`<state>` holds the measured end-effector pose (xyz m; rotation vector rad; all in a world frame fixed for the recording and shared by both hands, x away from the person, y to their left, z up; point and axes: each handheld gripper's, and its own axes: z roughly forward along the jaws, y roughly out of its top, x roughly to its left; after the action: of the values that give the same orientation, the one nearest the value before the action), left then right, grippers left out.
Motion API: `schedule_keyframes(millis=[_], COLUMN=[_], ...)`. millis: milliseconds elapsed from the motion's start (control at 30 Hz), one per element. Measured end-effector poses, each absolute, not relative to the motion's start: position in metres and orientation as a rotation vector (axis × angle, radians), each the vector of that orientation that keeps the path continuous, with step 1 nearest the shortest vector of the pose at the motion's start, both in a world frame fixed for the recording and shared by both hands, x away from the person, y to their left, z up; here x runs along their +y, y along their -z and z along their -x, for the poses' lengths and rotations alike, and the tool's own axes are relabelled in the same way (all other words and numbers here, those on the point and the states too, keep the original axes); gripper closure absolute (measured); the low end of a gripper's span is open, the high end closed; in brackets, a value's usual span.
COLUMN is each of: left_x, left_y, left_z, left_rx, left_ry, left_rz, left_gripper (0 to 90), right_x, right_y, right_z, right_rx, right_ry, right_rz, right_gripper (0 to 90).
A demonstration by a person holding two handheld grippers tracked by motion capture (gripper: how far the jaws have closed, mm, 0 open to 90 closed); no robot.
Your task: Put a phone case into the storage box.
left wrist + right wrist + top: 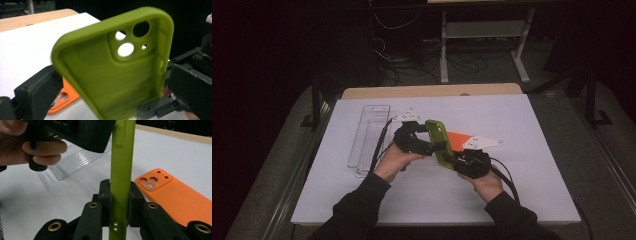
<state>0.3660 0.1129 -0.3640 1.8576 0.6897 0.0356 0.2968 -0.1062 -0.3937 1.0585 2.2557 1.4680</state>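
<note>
A: What lies on the white bench (532,165)?

B: Largest first: a clear plastic tray (368,140) at the left, lengthwise away from the person, then an orange phone case (172,192) flat on the sheet, camera holes up.

A: And the green phone case (439,142)?

B: It hangs in the air between both hands, above the bench and just left of the orange one. Its long axis runs away from the person; it stands on edge.

A: Who holds it?

B: The right tongs (119,207) pinch its lower end, pads pressed on both faces. The left tongs (112,95) straddle its width, jaws spread at either long edge; whether they press I cannot tell.

A: So the coming move?

B: Likely a hand-over, turning on the case lying crosswise between the left jaws.
</note>
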Motion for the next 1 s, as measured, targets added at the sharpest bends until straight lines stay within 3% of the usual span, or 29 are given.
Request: schedule_keyframes(millis=[533,1000], left_x=[0.114,0.117], left_y=[0.366,0.366], left_z=[-0.366,-0.365], left_rx=[0.731,0.747], left_ry=[-0.027,-0.028], left_rz=[-1.828,-1.78], left_gripper=[0.0,13.0], right_x=[-0.092,-0.088], right_y=[0.401,0.406], right_z=[-0.294,-0.293], right_rx=[2.292,2.304], right_ry=[-1.424,-1.368], right_rz=[-1.031,-1.009], right_gripper=[75.6,75.6])
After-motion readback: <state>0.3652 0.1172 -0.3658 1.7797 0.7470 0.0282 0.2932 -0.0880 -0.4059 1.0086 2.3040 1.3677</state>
